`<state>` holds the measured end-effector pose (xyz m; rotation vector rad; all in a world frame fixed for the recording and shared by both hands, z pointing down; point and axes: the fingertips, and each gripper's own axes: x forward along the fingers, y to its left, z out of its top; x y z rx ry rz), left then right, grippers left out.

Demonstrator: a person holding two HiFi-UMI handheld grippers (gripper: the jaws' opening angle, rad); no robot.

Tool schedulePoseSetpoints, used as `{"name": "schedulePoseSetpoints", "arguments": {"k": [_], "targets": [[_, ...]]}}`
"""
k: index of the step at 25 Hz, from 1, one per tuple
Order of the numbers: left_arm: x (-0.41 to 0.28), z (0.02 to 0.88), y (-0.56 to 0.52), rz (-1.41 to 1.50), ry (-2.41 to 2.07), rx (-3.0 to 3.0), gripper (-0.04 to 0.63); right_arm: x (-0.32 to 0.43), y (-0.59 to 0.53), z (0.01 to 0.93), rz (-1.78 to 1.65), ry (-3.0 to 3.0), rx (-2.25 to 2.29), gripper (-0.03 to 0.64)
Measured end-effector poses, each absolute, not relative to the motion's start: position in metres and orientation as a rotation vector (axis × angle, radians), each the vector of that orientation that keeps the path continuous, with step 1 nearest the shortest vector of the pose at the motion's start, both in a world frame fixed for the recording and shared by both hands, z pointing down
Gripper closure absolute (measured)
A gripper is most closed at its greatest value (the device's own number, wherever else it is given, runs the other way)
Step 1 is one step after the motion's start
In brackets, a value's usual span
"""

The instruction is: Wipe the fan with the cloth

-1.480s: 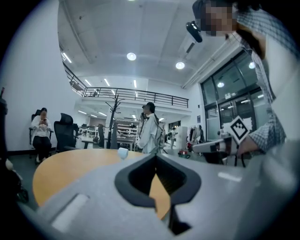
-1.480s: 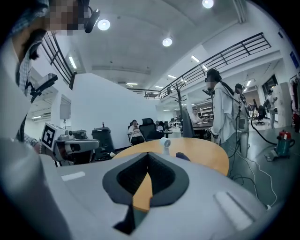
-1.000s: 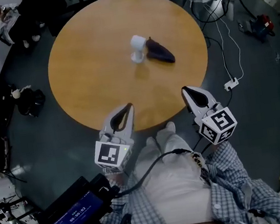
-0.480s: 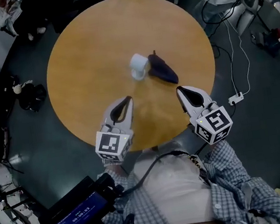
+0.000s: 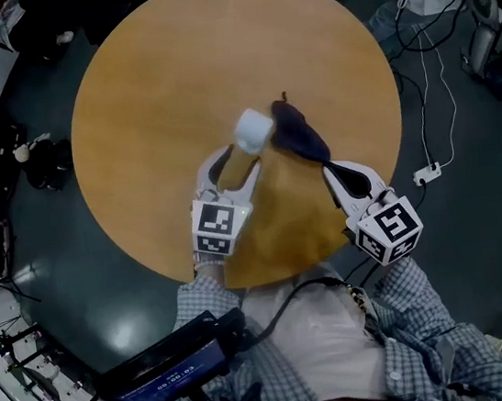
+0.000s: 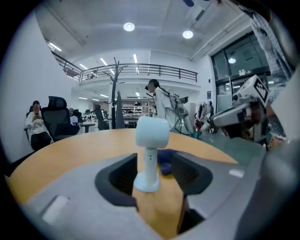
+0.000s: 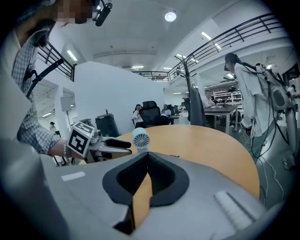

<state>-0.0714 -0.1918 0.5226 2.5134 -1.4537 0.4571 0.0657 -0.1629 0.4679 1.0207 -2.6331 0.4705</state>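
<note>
A small white fan [image 5: 253,131] stands upright near the middle of the round wooden table [image 5: 152,88]. A dark blue cloth [image 5: 299,132] lies crumpled just to its right, touching or nearly touching it. My left gripper [image 5: 232,159] has just been opening. In the left gripper view the fan [image 6: 150,154] has its stem and foot between the open pads, with a gap on each side, and the cloth [image 6: 165,158] shows behind it. My right gripper [image 5: 331,169] is shut and empty, its tip just short of the cloth's near end. The right gripper view has the shut tips [image 7: 147,155] below the fan [image 7: 140,139].
Cables and a power strip [image 5: 423,174] lie on the dark floor to the right. Dark bags [image 5: 47,168] sit on the floor at the left. A screen device [image 5: 160,374] hangs at my waist. A seated person [image 6: 36,124] and a coat stand [image 6: 115,93] are beyond the table.
My left gripper moved forward over the table to the fan and its jaws went from shut to open around the fan's stem. My right gripper moved forward toward the cloth and stayed shut.
</note>
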Motion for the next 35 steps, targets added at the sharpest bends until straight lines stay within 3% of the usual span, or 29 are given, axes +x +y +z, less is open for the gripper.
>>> {"name": "schedulePoseSetpoints", "arguments": {"k": [5, 12, 14, 16, 24, 30, 35], "targets": [[-0.065, 0.562, -0.221, 0.538, -1.392, 2.502, 0.351, 0.066, -0.174, 0.484, 0.511, -2.576, 1.051, 0.614], [-0.037, 0.575, -0.254, 0.489, -1.321, 2.551, 0.348, 0.073, -0.189, 0.503, 0.547, -2.504, 1.092, 0.614], [-0.033, 0.573, -0.260, 0.466, -1.330, 2.567, 0.381, 0.075, -0.193, 0.508, 0.544, -2.494, 1.096, 0.614], [-0.032, 0.571, -0.263, 0.445, -1.350, 2.576, 0.458, 0.076, -0.196, 0.512, 0.529, -2.484, 1.090, 0.614], [-0.032, 0.561, -0.251, 0.404, -1.283, 2.590, 0.469, 0.069, -0.224, 0.531, 0.426, -2.437, 1.001, 0.611], [-0.042, 0.541, -0.232, 0.394, -1.309, 2.593, 0.469, 0.047, -0.254, 0.570, 0.297, -2.351, 0.824, 0.456], [-0.056, 0.528, -0.222, 0.372, -1.344, 2.595, 0.469, 0.032, -0.261, 0.616, 0.322, -2.238, 0.800, 0.410]]}}
